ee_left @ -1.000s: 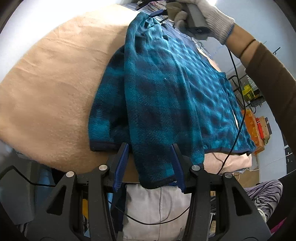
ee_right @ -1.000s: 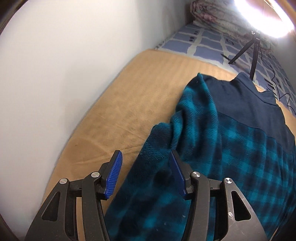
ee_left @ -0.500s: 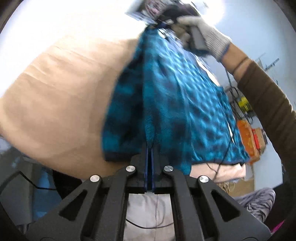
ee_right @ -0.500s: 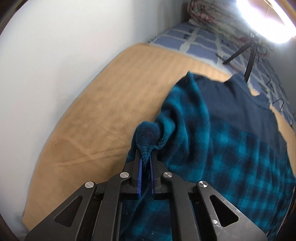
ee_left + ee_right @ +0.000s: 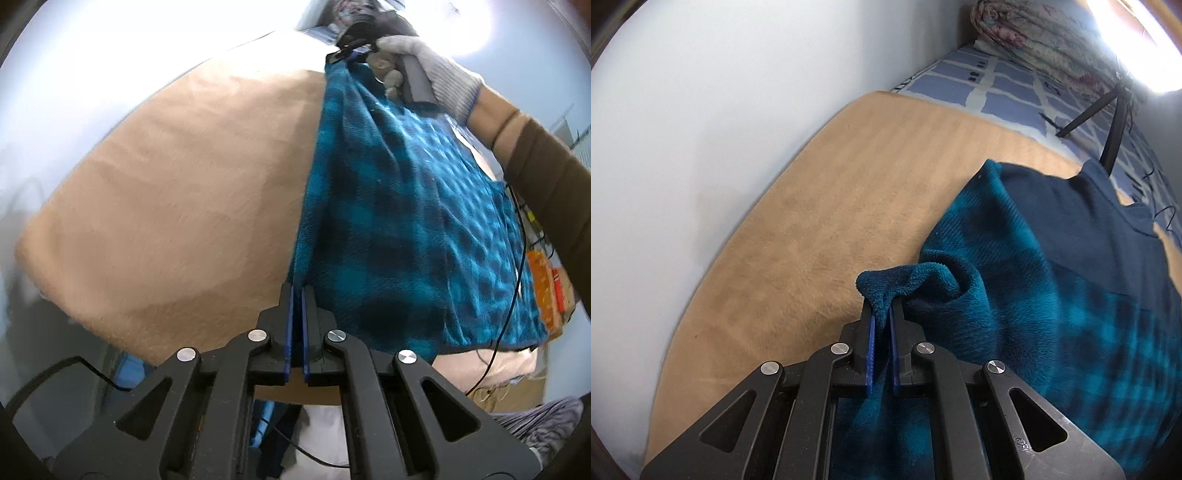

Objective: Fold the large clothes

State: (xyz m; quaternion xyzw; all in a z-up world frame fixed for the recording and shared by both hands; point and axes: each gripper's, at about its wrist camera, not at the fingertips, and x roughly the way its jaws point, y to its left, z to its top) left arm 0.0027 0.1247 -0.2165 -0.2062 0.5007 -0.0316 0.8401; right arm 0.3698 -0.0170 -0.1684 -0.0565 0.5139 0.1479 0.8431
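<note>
The fleece (image 5: 406, 221) is cut off by the right and lower borders of the right wrist view, and its far collar end is half hidden behind the gloved hand (image 5: 428, 74) in the left wrist view. Its left border is pulled taut between the two grippers.

The left gripper (image 5: 296, 291) is clamped tight on the near hem corner. The right gripper (image 5: 882, 314) pinches a bunched fold at the shoulder end.

The fleece lies on a tan blanket (image 5: 827, 206) over a bed, its right part flat on the cloth. A white wall (image 5: 701, 110) runs along the blanket's far side. Beyond it lie a blue checked sheet (image 5: 1004, 85), a rolled quilt (image 5: 1034, 33) and a tripod (image 5: 1108, 122).

Bare blanket stretches wide between the fleece and the wall.
</note>
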